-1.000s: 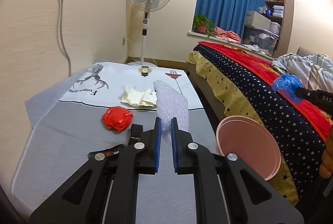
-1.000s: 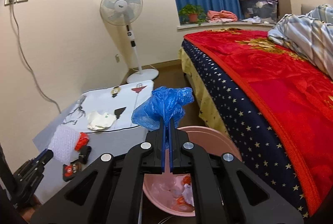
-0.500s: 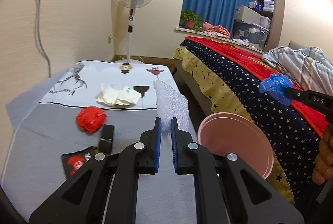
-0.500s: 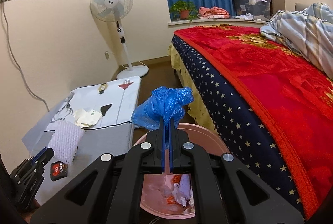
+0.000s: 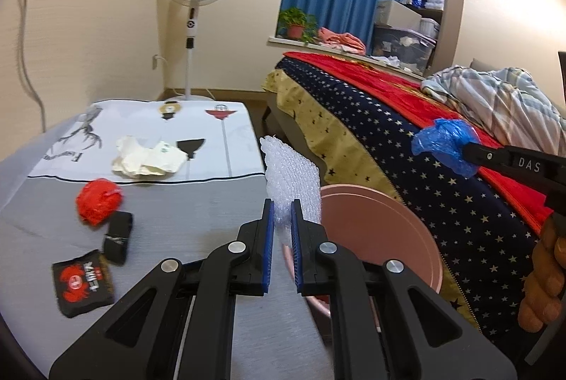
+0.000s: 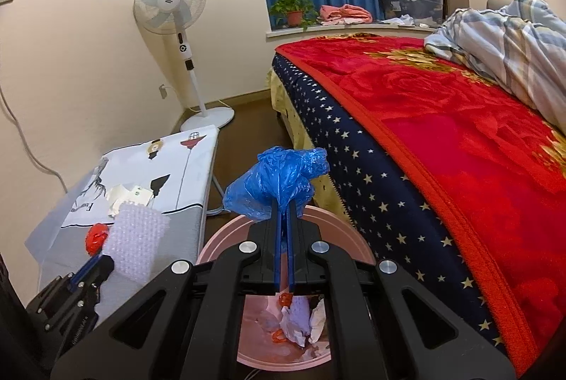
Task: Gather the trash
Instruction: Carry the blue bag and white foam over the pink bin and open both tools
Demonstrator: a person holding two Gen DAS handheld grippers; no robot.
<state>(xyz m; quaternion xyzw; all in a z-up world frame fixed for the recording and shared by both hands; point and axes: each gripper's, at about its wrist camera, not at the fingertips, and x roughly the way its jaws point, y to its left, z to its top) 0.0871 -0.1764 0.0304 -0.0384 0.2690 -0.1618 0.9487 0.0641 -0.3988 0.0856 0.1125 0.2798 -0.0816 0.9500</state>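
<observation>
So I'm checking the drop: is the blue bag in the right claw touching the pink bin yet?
Apart. The left wrist view shows the blue bag pinched in the right claw, well above the pink bin, with bedspread showing between them.

I see a sheet of clear bubble wrap (image 5: 292, 176) standing upright, pinched at its lower edge, beside the pink bin (image 5: 380, 238). A crumpled blue plastic bag (image 6: 277, 183) hangs over that bin (image 6: 219, 245), which already contains scraps. On my table lie a red wad (image 5: 99, 201), crumpled cream paper (image 5: 146, 161), and two black packets (image 5: 83, 282).
</observation>
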